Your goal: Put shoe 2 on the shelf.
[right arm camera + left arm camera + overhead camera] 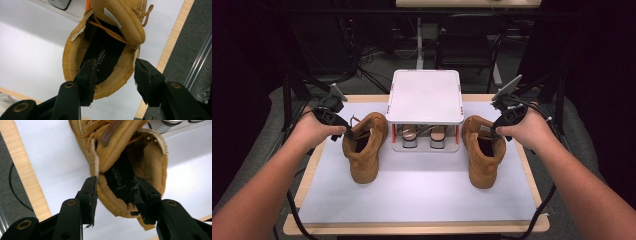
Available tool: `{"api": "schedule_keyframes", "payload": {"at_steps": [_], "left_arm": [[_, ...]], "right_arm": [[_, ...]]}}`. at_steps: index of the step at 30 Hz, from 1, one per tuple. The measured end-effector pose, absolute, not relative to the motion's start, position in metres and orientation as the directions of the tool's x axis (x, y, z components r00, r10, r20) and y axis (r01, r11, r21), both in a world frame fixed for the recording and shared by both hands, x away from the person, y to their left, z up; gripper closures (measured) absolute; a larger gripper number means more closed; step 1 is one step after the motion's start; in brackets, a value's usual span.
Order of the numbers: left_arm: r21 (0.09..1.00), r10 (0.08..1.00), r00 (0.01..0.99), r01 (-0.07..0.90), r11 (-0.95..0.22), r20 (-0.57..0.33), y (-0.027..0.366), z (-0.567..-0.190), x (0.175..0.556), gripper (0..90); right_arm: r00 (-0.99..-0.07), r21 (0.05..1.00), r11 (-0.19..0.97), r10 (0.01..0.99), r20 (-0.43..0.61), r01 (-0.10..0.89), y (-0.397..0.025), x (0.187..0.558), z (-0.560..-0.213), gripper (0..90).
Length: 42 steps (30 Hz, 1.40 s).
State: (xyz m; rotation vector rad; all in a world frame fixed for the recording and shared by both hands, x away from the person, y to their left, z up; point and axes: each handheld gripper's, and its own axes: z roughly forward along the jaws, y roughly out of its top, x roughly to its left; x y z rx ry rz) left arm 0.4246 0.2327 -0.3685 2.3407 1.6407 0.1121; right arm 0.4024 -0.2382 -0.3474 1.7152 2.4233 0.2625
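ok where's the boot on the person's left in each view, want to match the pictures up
High view: the left boot stands left of centre on the white mat, toe toward the person, beside the white rack.
Left gripper view: upper centre, its collar straddled by the left gripper.
Right gripper view: I can't find it; the boot there is the right boot.
Shared landmark: the white rack, whose base crosses the top edge of both gripper views.

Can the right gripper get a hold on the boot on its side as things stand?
Probably yes: the right gripper already straddles the heel collar of the right boot, one jaw inside, one outside, with nothing between them but the collar.
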Motion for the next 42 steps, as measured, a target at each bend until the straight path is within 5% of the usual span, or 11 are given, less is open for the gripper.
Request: {"api": "schedule_keyframes", "payload": {"at_steps": [19,42], "left_arm": [[0.273,0.943,0.317,0.92,-0.28,-0.099,0.252,-0.371,0.425,53.9],[0.214,0.938,0.328,0.93,-0.299,-0.112,0.239,-0.417,0.439,56.3]], "right_arm": [[-0.29,0.252,0.286,0.957,-0.02,0.925,-0.256,0.404,-0.35,50.4],[-0.276,0.232,0.269,0.961,-0.004,0.935,-0.265,0.407,-0.37,49.1]]}}
